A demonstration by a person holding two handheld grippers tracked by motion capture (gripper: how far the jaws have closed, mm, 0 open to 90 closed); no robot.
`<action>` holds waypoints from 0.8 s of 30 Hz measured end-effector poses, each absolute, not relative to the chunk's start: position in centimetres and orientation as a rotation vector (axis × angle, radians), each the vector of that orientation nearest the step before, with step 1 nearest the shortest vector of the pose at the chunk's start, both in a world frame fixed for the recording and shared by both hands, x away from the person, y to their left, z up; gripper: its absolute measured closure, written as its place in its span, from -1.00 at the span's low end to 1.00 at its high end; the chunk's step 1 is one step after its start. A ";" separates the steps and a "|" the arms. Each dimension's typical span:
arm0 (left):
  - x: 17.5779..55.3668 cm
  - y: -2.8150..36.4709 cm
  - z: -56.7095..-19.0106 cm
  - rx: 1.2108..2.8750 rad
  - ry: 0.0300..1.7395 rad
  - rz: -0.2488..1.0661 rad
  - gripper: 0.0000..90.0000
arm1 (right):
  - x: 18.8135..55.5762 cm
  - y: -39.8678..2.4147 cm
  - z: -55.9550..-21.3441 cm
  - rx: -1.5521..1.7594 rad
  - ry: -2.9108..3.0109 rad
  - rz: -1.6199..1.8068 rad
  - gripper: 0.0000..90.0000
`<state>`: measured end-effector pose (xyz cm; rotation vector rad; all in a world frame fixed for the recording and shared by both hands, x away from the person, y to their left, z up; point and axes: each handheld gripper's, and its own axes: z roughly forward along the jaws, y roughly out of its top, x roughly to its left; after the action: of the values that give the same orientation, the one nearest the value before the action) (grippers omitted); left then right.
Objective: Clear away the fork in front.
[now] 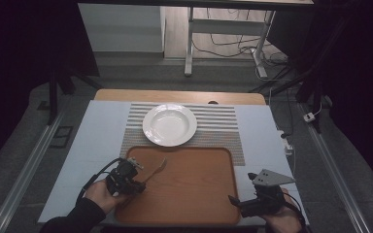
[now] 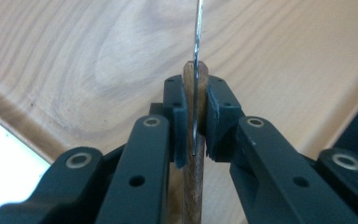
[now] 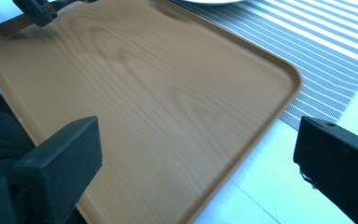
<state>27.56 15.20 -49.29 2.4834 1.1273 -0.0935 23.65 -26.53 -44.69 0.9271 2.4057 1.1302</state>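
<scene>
A fork (image 1: 156,168) with a wooden handle and metal tines is angled over the left part of a wooden tray (image 1: 194,194). My left gripper (image 1: 140,183) is shut on the handle. In the left gripper view its pads (image 2: 179,119) clamp the wooden handle (image 2: 195,182) from both sides, with the metal shaft (image 2: 197,28) running forward over the tray (image 2: 74,60). My right gripper (image 1: 235,204) hovers at the tray's near right corner. Its jaws are spread wide in the right gripper view (image 3: 198,154), with nothing between them but the tray (image 3: 168,93) below.
A white deep plate (image 1: 148,128) sits on a grey striped placemat (image 1: 223,124) just beyond the tray. A pale mat (image 1: 97,141) covers the table around them. Beyond the table's far edge are desk legs and cables on the floor.
</scene>
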 end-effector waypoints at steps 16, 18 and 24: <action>28.2 15.3 -49.5 2.440 1.130 -0.062 0.55 | 23.0 -28.1 -45.0 1.043 2.361 1.115 -0.98; 28.5 15.6 -49.2 2.409 1.106 -0.070 0.53 | 23.0 -28.2 -45.0 1.051 2.364 1.115 -0.98; 29.2 15.8 -48.5 2.378 1.054 -0.058 0.78 | 23.0 -28.1 -45.0 1.050 2.381 1.094 -0.98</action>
<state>29.16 15.80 -48.49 2.3779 1.0539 -0.0580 23.02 -28.06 -45.04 1.0499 2.3814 1.0940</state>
